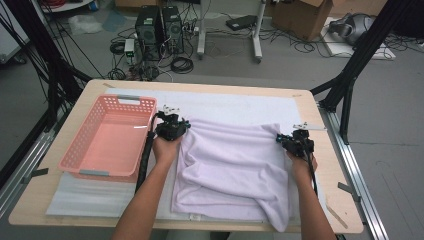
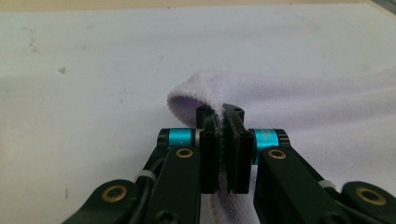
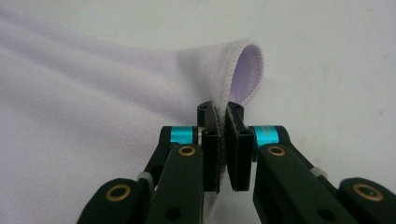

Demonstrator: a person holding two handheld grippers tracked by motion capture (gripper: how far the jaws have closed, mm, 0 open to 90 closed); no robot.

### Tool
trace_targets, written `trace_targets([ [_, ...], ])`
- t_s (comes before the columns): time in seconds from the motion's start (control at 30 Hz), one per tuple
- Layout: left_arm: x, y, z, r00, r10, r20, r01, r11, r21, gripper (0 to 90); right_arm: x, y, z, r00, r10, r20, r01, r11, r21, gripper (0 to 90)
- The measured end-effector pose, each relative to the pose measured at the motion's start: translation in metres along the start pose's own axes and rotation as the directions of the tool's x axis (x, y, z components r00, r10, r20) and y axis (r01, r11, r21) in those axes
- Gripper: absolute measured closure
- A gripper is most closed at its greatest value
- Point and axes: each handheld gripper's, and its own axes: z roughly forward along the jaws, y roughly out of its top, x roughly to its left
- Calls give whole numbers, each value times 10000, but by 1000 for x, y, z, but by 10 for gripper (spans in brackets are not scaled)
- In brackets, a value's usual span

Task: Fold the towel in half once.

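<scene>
Left gripper [image 1: 172, 126] clamped tight on lilac towel [image 1: 232, 167] corner, at 10 o'clock of cloth. Right gripper [image 1: 296, 142] pinching opposite corner, 2 o'clock. Towel rumpled on white mat [image 1: 235, 105], pink basket [image 1: 111, 137] at 9 o'clock.

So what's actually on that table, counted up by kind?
Soft pale lilac cloth towels: 1
Pink perforated plastic baskets: 1
White sheets covering the tabletop: 1
Black two-jaw hand-held tools: 2, the left tool and the right tool, each clamped on a far corner of the towel
Total: 5
</scene>
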Motion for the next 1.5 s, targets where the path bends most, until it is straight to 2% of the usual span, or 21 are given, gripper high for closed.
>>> trace_targets([
  [0.13, 5, 12, 19, 9998, -65, -201, 67, 9999, 106, 851, -6, 14, 13, 9999, 8, 151, -6, 9999, -165, 860],
  [0.23, 11, 19, 30, 9997, -204, -109, 207, 9994, 269, 850, -11, 22, 23, 9998, 55, 206, -52, 9999, -122, 860],
  [0.43, 20, 28, 45, 9977, -662, 148, 661, 9978, 52, 839, -19, 31, 39, 9990, 163, 420, -161, 9999, -49, 858],
  [0.47, 21, 28, 45, 9972, -749, 53, 749, 9972, 42, 801, -20, 32, 41, 9988, 200, 453, -200, 9998, -8, 856],
  [0.5, 22, 28, 45, 9956, -940, 29, 939, 9956, 50, 714, -20, 31, 43, 9984, 202, 535, -198, 9998, -86, 850],
  [0.57, 23, 28, 43, 9926, -1198, 222, 1191, 9924, 304, 540, -20, 30, 45, 9972, 454, 590, -447, 9989, -130, 760],
  [0.63, 20, 28, 38, 9931, -1042, 540, 1011, 9933, 568, 487, -21, 29, 43, 9954, 686, 672, -678, 9976, -143, 641],
  [0.7, 14, 28, 32, 9960, -560, 700, 513, 9965, 667, 452, -23, 30, 36, 9953, 789, 556, -777, 9967, -238, 614],
  [0.77, 10, 25, 24, 9952, -496, 840, 480, 9986, 212, 461, -25, 33, 26, 9956, 765, 548, -743, 9963, -423, 614],
  [0.8, 9, 23, 20, 9947, -487, 908, 472, 9987, 196, 464, -26, 35, 20, 9952, 848, 487, -821, 9951, -561, 615],
  [0.9, 5, 18, 17, 9890, -344, 1441, 217, 9958, 888, 448, -28, 37, 5, 9974, 672, 246, -653, 9953, -711, 622],
  [1.03, 0, 9, 8, 9872, -30, 1597, -99, 9967, 800, 407, -28, 31, -9, 9994, 291, -161, -299, 9983, -508, 621],
  [1.1, -3, 4, 7, 9842, 84, 1771, -354, 9881, 1500, 359, -26, 29, -12, 9982, 302, -512, -307, 9995, -96, 599],
  [1.13, -4, 2, 6, 9850, 237, 1711, -519, 9854, 1622, 362, -24, 27, -13, 9963, 294, -805, -289, 9996, 78, 599],
  [1.2, -7, -5, 2, 9834, 481, 1752, -730, 9877, 1385, 383, -14, 23, -15, 9960, -193, -869, 203, 9997, 116, 599],
  [1.3, -11, -13, 4, 9828, 1096, 1486, -1381, 9706, 1969, 462, -5, 14, -6, 9913, -522, -1212, 593, 9967, 553, 598],
  [1.33, -14, -15, 3, 9821, 1340, 1320, -1562, 9721, 1751, 486, -2, 11, -2, 9902, -539, -1289, 643, 9949, 779, 604],
  [1.37, -17, -16, 3, 9784, 1567, 1345, -1777, 9708, 1611, 611, 2, 8, 3, 9889, -602, -1356, 740, 9923, 991, 630],
  [1.4, -19, -18, 4, 9754, 1809, 1263, -2005, 9656, 1657, 706, 6, 5, 7, 9873, -882, -1320, 1049, 9866, 1251, 677],
  [1.47, -22, -18, 4, 9768, 1833, 1110, -1991, 9678, 1540, 831, 14, 3, 11, 9837, -1564, -893, 1665, 9787, 1203, 807],
  [1.5, -22, -17, 5, 9781, 1784, 1070, -1930, 9702, 1465, 850, 15, 4, 11, 9826, -1579, -977, 1692, 9782, 1203, 868],
])
